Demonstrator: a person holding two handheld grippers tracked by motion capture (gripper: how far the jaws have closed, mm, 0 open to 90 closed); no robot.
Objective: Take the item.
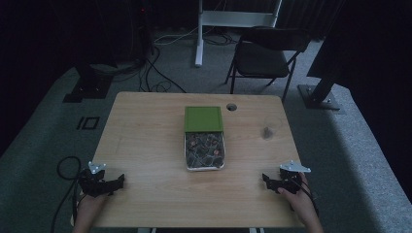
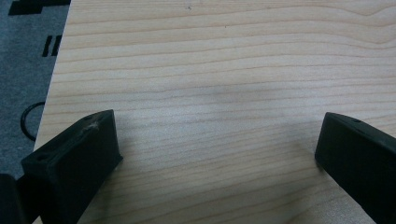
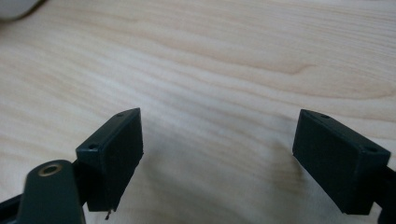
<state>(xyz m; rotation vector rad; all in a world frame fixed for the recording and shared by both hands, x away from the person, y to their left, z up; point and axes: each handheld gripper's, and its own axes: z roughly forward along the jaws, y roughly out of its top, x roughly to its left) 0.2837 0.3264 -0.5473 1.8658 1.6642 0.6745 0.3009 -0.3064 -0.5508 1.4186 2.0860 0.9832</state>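
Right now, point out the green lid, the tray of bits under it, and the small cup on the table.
Green lid (image 1: 203, 118), high view, middle of its top.
Tray (image 1: 204, 168), high view, its white near rim.
Cup (image 1: 267, 131), high view, its side wall, right of the tray.

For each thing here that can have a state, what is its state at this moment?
left gripper: open, holding nothing, fingers above bare wood.
right gripper: open, holding nothing.
green lid: slid back, covers only the far end of the box.
box: partly uncovered, filled with small items.
folding chair: unfolded, unoccupied, behind the table.
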